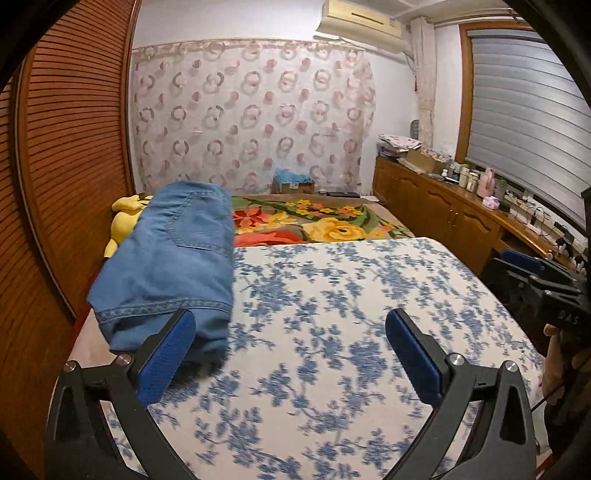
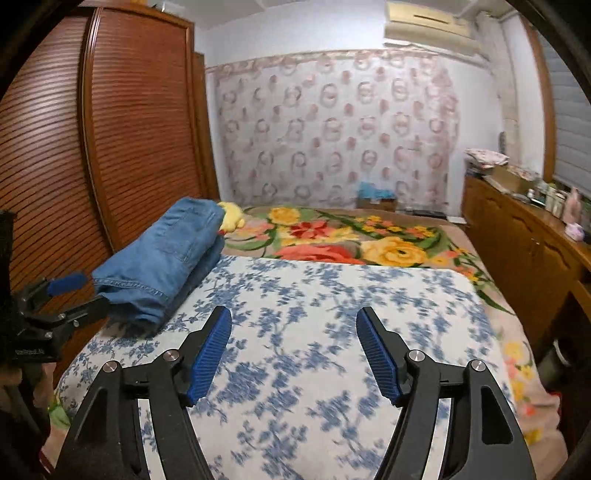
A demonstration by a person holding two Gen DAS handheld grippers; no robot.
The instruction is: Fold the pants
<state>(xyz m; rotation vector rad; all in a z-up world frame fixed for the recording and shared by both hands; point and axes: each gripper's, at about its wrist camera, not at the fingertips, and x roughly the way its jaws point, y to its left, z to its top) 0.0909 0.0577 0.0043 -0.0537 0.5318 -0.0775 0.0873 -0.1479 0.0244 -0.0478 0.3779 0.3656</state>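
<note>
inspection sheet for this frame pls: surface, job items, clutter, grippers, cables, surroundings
Surface: blue-floral sheet over a flowered blanket on the bed.
Job's things: denim pants folded into a stack at the sheet's left edge.
Clutter: yellow plush toy behind the pants.
Grippers: left gripper open, empty, one finger beside the pants; right gripper open, empty, over bare sheet.
Cables: power strips and wires on the cabinet top.
Surroundings: louvred wardrobe, curtain, air conditioner, window blind.

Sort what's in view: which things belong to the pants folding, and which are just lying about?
Job:
folded jeans
blue-flowered sheet
left gripper, jaws open
right gripper, jaws open

Lying about:
yellow plush toy
floral blanket
bottles
cardboard box
</note>
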